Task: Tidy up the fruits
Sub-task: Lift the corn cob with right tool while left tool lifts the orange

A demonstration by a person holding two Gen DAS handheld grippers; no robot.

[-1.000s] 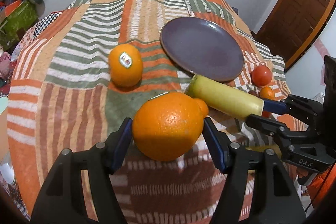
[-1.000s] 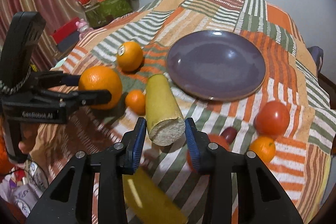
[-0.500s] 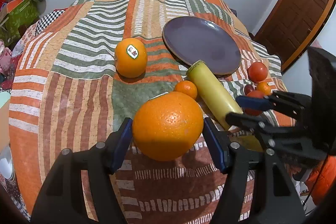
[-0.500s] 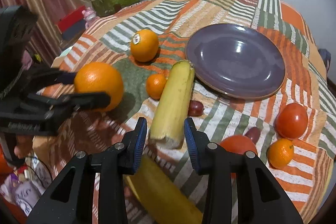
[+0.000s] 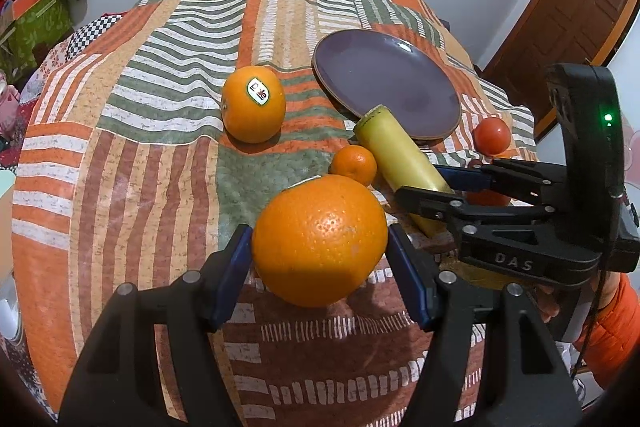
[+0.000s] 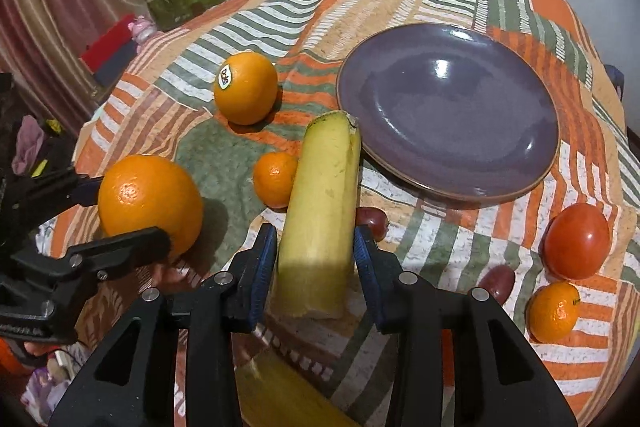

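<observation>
My left gripper [image 5: 320, 247] is shut on a large orange [image 5: 320, 239], held just above the patchwork cloth; the orange also shows in the right wrist view [image 6: 150, 203]. My right gripper [image 6: 316, 251] is shut on a cut yellow banana piece [image 6: 324, 211], whose far end lies by the rim of the empty purple plate [image 6: 448, 107]. In the left wrist view the banana [image 5: 400, 151] lies right of the orange, against the plate [image 5: 384, 83].
A stickered orange [image 6: 245, 87] and a small mandarin [image 6: 275, 179] lie left of the banana. A tomato [image 6: 576, 241], another mandarin [image 6: 552, 311] and two dark grapes [image 6: 496, 283] lie at right. Another yellow piece [image 6: 288, 395] lies under my right gripper.
The right gripper has lowered the banana piece from tilted up to lying flat toward the plate. The left gripper has kept hold of the large orange, pulling back slightly.
</observation>
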